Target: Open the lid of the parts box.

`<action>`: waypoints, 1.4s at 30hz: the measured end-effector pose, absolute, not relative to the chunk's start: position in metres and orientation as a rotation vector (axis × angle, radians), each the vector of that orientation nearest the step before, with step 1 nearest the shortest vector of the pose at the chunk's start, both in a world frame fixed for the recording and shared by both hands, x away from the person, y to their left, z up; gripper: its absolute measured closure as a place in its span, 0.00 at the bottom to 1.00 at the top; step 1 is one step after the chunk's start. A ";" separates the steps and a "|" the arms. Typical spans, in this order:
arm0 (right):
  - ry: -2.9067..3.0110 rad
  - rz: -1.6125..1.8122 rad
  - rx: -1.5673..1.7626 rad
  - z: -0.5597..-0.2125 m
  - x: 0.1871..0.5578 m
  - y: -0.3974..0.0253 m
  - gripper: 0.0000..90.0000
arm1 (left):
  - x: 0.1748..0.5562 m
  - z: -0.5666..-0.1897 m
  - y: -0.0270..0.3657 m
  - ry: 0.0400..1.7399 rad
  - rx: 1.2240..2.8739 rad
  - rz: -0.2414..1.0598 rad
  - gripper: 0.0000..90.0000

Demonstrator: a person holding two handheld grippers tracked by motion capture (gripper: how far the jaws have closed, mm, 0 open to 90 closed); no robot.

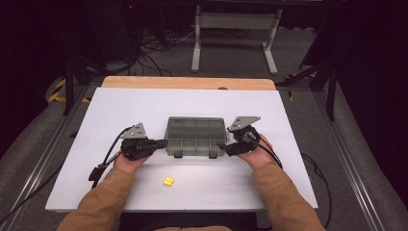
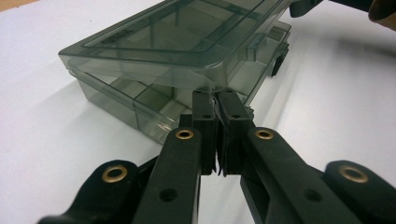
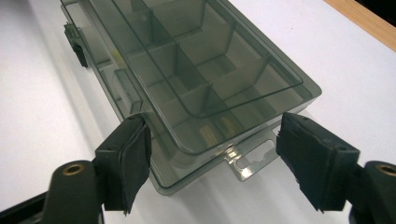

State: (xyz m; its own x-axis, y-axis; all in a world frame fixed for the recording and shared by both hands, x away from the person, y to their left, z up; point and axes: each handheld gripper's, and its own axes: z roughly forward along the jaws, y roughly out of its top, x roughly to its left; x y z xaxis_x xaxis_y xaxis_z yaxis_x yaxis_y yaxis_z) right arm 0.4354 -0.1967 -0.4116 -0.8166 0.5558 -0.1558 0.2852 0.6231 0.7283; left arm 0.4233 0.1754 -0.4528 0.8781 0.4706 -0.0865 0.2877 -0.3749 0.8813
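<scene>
One smoky compartment box [image 1: 196, 136] is sitting mid-frame on the counter [image 1: 120, 110]. The left claw [image 2: 217, 105] is pressed together at its edge; the right claw [image 3: 212, 158] is spreading around its end. One yellow piece [image 1: 168, 181] is lying below.

Small yellow object [image 1: 168, 181], too tiny

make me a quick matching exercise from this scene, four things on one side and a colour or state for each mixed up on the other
Things:
1. left gripper
2. right gripper
3. compartment box
4. small block

States:
a. yellow, lying alone on the white table near the person
b. smoky see-through, lid down
c. jaws wide open around the box's end
d. jaws together at the box's edge

Pairs: 1-d, 2-c, 3-b, 4-a
</scene>
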 end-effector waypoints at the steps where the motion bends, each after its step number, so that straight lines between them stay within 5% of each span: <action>1: 2.480 1.021 0.669 -0.410 0.436 -0.197 0.30 | 0.423 -0.453 0.175 0.555 1.985 0.214 0.97; 18: 2.448 1.080 0.653 -0.393 0.442 -0.197 0.35 | 0.419 -0.449 0.181 0.556 1.978 0.203 0.90; 42: 2.405 1.143 0.706 -0.369 0.469 -0.188 0.51 | 0.401 -0.443 0.210 0.555 1.904 0.230 0.35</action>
State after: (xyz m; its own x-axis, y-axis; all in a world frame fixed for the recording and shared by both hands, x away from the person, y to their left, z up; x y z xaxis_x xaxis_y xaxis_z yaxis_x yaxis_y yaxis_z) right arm 0.4694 -0.1879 -0.3694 -0.7997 0.5873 -0.1248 0.2740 0.5419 0.7945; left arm 0.4013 0.2096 -0.4428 0.8722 0.4793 -0.0977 0.2694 -0.3040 0.9138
